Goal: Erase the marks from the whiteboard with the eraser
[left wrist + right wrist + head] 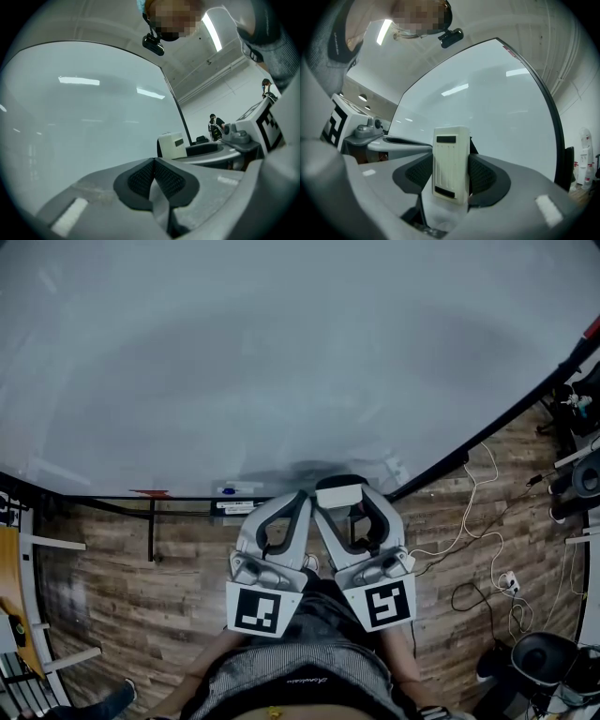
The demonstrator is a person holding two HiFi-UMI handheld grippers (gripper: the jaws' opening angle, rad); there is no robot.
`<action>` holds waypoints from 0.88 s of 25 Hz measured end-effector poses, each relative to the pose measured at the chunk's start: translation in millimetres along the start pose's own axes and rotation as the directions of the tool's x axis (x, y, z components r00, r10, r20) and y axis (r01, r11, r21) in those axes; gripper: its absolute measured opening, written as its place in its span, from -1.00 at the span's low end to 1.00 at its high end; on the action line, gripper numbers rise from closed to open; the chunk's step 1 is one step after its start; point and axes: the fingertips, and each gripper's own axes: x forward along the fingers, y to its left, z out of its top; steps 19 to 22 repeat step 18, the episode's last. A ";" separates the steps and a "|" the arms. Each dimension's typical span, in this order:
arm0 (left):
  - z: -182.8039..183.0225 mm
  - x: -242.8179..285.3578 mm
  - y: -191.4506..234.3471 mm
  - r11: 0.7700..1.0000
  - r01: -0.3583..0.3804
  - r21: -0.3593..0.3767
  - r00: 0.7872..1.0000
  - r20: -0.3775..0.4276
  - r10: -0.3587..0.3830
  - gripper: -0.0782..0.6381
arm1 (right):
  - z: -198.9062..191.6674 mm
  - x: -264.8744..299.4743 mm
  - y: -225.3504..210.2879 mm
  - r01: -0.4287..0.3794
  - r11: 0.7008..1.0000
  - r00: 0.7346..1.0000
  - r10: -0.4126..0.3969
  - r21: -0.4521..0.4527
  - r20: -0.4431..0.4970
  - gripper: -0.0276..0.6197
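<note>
Wide and pale, the whiteboard (281,362) stands before us and looks almost clean. Our right gripper (449,180) squeezes the eraser (451,159). Our left gripper (153,174) is closed on nothing. We should press the eraser flat and wipe slowly.

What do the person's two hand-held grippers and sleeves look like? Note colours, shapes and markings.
The left hand-held gripper and right hand-held gripper match: smooth light grey shells, curved fingers lined in black, and dark textured pads. Each carries a white cube with black square markers at its rear. The sleeves are grey knit.
</note>
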 end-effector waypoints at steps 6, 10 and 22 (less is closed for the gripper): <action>0.1 -2.1 -0.1 1.000 0.004 0.010 1.000 -0.002 -0.004 -0.77 | -2.0 -0.8 2.2 -0.002 1.000 1.000 0.002 0.000 -0.013 -0.18; 3.0 -2.8 1.4 1.000 0.000 0.005 1.000 -0.005 0.000 -0.77 | 3.0 0.8 3.8 -0.009 1.000 1.000 0.009 0.000 -0.010 -0.18; -8.0 -2.6 -1.9 1.000 -0.002 -0.001 1.000 -0.018 0.002 -0.77 | -6.8 -0.8 3.8 -0.014 1.000 1.000 0.014 0.006 -0.019 -0.18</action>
